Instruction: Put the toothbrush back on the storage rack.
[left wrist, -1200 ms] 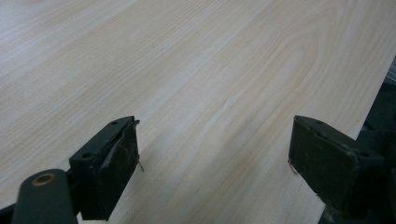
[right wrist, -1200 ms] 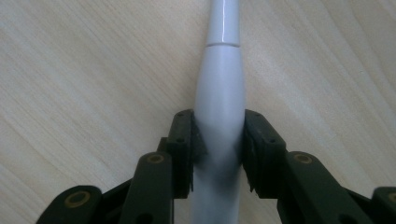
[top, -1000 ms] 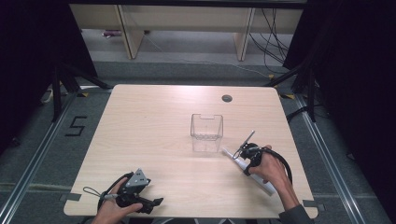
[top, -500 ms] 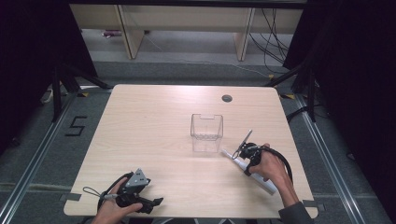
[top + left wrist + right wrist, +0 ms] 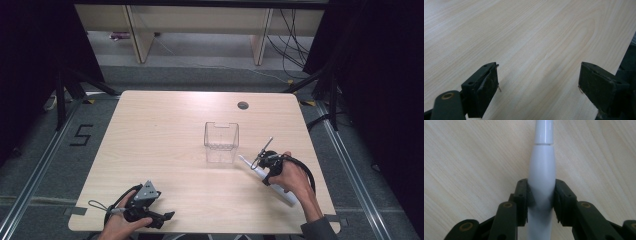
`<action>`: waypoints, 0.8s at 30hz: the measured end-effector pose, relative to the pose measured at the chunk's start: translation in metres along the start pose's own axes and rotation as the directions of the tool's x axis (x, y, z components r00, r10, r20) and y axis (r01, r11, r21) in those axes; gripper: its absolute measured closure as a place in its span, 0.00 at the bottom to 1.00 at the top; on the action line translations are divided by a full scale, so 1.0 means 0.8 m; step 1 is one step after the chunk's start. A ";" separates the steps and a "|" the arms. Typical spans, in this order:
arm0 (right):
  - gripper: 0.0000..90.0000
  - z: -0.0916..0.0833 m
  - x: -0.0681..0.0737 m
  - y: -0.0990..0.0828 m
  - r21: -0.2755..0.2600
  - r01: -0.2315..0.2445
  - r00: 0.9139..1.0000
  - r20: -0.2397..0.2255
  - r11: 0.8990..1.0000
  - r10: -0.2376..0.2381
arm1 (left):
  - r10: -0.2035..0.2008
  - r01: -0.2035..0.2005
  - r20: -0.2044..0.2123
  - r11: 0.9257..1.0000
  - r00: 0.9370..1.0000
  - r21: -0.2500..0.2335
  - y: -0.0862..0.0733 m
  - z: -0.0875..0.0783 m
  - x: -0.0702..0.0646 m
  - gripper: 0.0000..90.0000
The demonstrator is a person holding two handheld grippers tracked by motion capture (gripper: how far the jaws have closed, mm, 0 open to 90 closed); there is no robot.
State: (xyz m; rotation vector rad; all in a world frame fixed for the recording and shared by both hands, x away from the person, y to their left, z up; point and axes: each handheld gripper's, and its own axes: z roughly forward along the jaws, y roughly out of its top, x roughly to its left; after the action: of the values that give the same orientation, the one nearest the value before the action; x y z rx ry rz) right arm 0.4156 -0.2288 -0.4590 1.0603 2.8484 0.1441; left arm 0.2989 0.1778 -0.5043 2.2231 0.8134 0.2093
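While the right hand-held gripper [image 5: 541,195] is clamped on the white toothbrush handle [image 5: 541,172] lying on the table [image 5: 165,130], the clear plastic container [image 5: 221,142] just ahead awaits it, and the left hand-held gripper [image 5: 537,86] idles, jaws apart

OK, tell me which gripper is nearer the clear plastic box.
Right. The right gripper, shut on the white handle, sits just right of the clear plastic box; the left gripper rests at the table's near-left edge.

The white handle [image 5: 541,180] is cut off by the right gripper view's top and bottom edges.
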 end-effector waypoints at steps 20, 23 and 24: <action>0.74 -0.074 -0.028 -0.031 -0.352 -0.152 0.987 -0.009 0.923 0.159 | 0.001 -0.001 -0.014 1.000 1.000 -0.006 0.000 0.000 0.001 0.17; 0.74 -0.072 -0.034 -0.033 -0.406 -0.186 0.980 -0.013 0.895 0.197 | -0.004 0.004 -0.005 1.000 1.000 -0.003 0.000 0.000 0.000 0.17; 0.74 -0.070 -0.037 -0.034 -0.423 -0.181 0.981 -0.014 0.888 0.194 | -0.005 0.005 -0.006 1.000 1.000 -0.006 0.000 0.000 0.000 0.17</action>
State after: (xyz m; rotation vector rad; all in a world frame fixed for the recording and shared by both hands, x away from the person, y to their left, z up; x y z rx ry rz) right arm 0.4135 -0.2715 -0.4047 1.2141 2.5068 0.7203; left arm 0.2987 0.1778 -0.5040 2.2153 0.8207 0.2153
